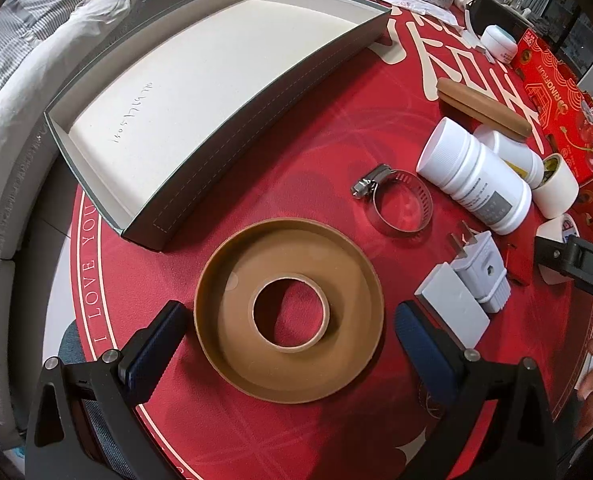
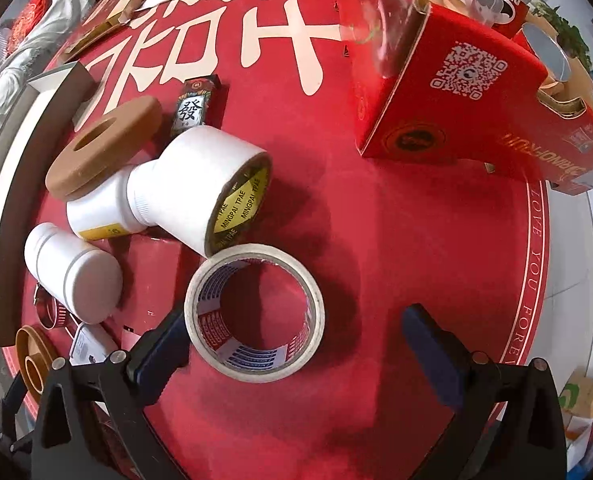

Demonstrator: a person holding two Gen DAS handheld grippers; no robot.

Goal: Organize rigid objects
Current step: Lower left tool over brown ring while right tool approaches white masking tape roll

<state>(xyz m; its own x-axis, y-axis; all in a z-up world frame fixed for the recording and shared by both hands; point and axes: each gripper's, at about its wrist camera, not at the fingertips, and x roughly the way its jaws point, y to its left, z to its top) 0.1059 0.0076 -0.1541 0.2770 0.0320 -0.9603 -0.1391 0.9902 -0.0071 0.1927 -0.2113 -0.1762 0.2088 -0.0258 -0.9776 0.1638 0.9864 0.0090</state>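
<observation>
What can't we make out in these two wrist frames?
- Left view: the right gripper is cut off by the frame edge; open or shut can't be told there.
- Left view: the second white bottle is mostly hidden behind the front bottle.
- Right view: the hose clamp is largely hidden by a bottle.
- Left view: tray handwriting is too small to read.

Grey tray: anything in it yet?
Empty. The left wrist view shows the grey tray with a bare white floor, only faint handwriting on it.
</observation>
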